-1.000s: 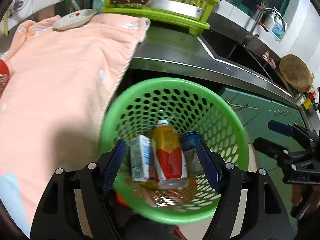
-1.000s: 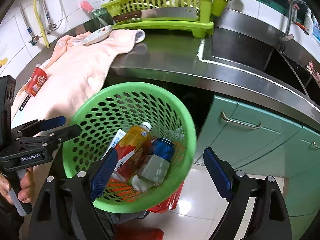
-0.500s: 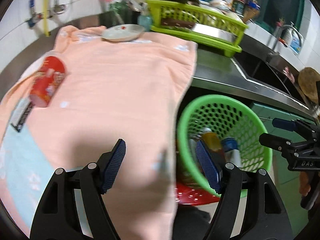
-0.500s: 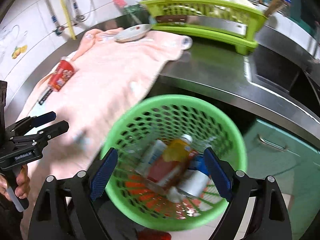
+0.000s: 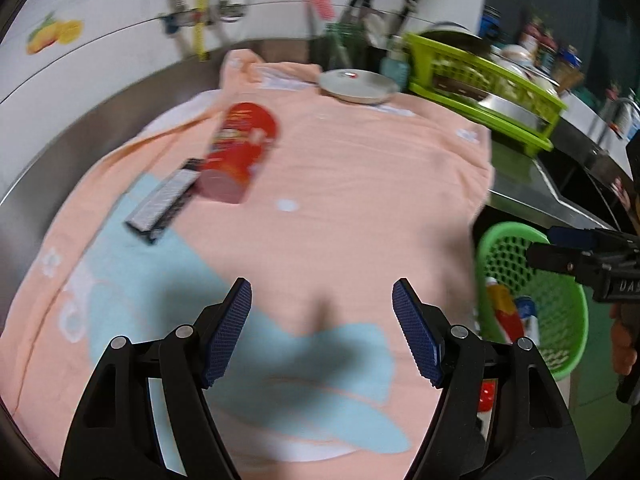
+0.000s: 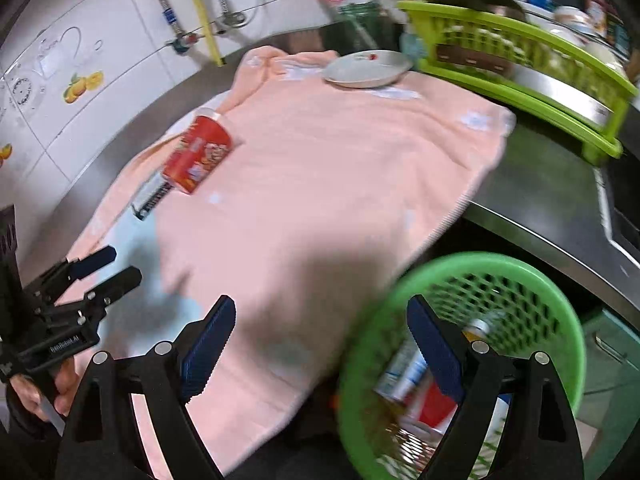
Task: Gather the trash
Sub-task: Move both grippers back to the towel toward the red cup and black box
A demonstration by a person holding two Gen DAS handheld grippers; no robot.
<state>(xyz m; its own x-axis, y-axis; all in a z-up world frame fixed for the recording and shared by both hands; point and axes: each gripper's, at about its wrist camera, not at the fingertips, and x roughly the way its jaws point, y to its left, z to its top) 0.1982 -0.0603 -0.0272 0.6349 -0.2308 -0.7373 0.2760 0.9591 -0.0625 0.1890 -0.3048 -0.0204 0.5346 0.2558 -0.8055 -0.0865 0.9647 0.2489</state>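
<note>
Left wrist view shows our left claw [image 5: 322, 328] spread apart and empty over the pink towel [image 5: 360, 184]; our right claw [image 6: 322, 344] likewise gapes empty. We judge the green basket [image 6: 560, 276] below the tabletop part filled, while 1 red cup [image 5: 238, 152] and a dark wrapper [image 5: 164, 200], print unreadable, remain

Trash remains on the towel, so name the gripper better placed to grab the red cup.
Left. The left gripper hangs open over the peach towel, on the side where the red paper cup lies. The right gripper, also open, sits beside the green perforated basket, farther away.
</note>
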